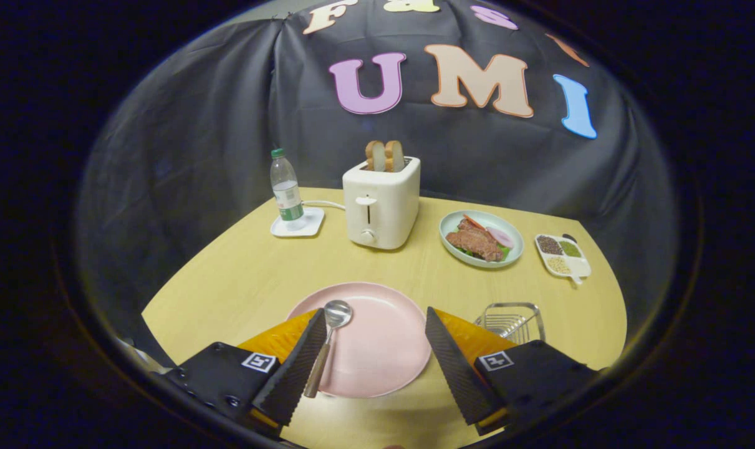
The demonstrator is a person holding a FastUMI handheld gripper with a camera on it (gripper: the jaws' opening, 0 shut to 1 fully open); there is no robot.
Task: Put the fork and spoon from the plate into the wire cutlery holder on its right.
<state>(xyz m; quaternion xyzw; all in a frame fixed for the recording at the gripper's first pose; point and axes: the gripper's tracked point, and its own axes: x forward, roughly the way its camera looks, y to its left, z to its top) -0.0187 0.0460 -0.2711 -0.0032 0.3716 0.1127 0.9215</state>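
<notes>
A pink plate (383, 337) lies on the wooden table between and just beyond my fingers. A metal spoon (328, 340) with a wooden handle rests on the plate's left part, its bowl pointing away, its handle running along the inside of my left finger. The wire cutlery holder (511, 321) stands to the right of the plate, just beyond my right finger. My gripper (375, 321) hovers above the plate, open wide, with nothing held between the fingers.
A white toaster (380, 206) with two bread slices stands at the middle of the table. A water bottle (287, 190) on a white coaster is left of it. A green plate of food (482, 238) and a divided dish (563, 255) sit at the right.
</notes>
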